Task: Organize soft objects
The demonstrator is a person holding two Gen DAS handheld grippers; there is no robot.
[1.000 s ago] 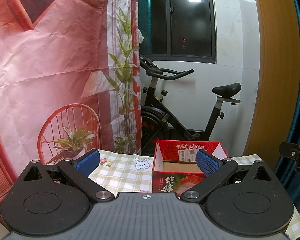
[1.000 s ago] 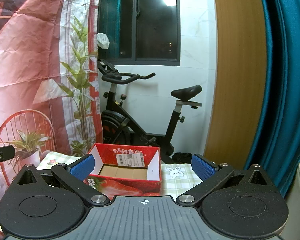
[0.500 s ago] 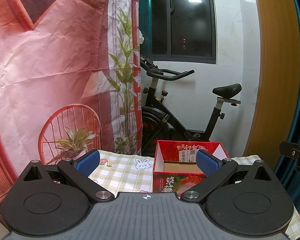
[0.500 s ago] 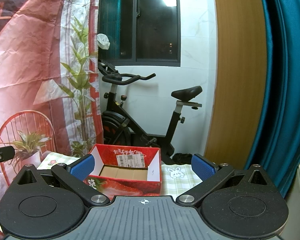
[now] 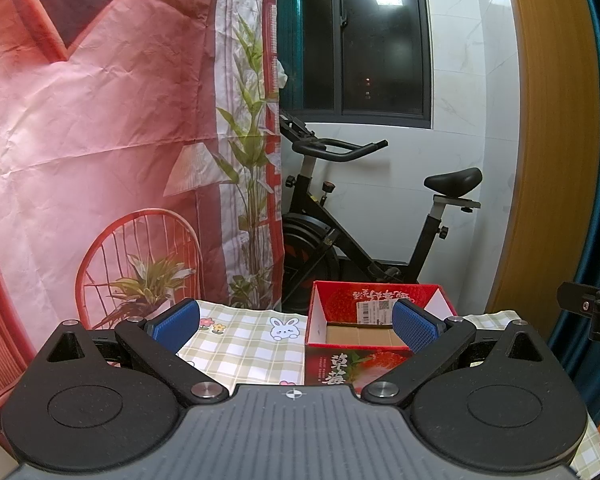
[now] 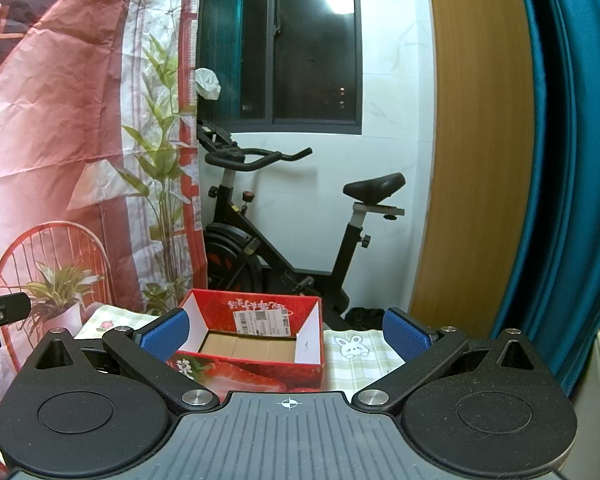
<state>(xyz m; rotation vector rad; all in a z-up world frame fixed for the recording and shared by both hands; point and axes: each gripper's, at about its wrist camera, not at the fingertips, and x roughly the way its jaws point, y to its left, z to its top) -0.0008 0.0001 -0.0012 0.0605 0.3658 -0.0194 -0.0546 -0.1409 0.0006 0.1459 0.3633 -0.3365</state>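
A red strawberry-print cardboard box (image 5: 340, 364) stands open and empty on a checked tablecloth (image 5: 244, 344); it also shows in the right wrist view (image 6: 256, 372). My left gripper (image 5: 296, 322) is open and empty, held above the table, with the box ahead and to its right. My right gripper (image 6: 286, 330) is open and empty, with the box ahead between its blue pads (image 6: 166, 334). No soft objects are in view.
A black exercise bike (image 5: 364, 208) stands behind the table under a dark window. A red printed backdrop (image 5: 100, 140) hangs at the left. A wooden panel (image 6: 476, 140) and teal curtain (image 6: 572, 160) are at the right. The other gripper's tip (image 5: 588, 312) shows at the right edge.
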